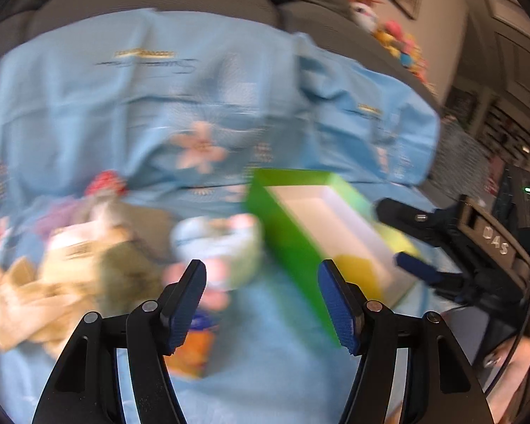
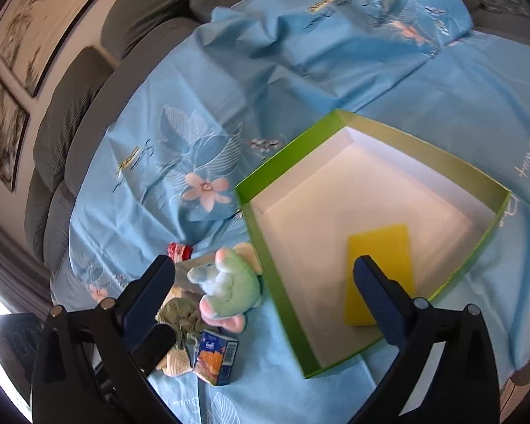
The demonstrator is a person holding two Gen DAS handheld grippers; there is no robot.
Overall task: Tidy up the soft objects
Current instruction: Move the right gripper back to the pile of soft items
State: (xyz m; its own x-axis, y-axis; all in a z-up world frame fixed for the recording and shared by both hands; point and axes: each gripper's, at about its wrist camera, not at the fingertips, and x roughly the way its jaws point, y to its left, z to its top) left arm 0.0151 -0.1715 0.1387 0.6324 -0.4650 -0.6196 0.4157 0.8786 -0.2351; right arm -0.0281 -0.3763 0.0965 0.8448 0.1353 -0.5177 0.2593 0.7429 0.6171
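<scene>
A yellow sponge (image 2: 381, 275) lay flat on the white floor of the green box (image 2: 261, 243), in the corner nearest the right gripper, its long axis running from that near wall toward the middle of the box, roughly along the line the gripper pointed. The box itself sat on the blue flowered sheet (image 2: 166, 113) with one corner turned away toward the grey sofa cushions (image 2: 70, 81). The right gripper (image 2: 265, 296) hovered above the near rim, tilted downward, its tongs spread wide with nothing between the pads; one blue pad overlapped the near end of the sponge in view, though contact could not be told. To the left of the box lay a pale green plush toy (image 2: 229, 291) on its side, a small orange and blue carton (image 2: 217, 357) just in front of it, a crumpled olive cloth (image 2: 180, 318) beside that, and a red item (image 2: 178, 250) behind. In the blurred left wrist view, the left gripper (image 1: 261, 304) pointed downward between the toy pile and the box's green wall (image 1: 293, 247), tongs parted and holding nothing, with the right gripper's fingers (image 1: 417, 266) showing over the box
</scene>
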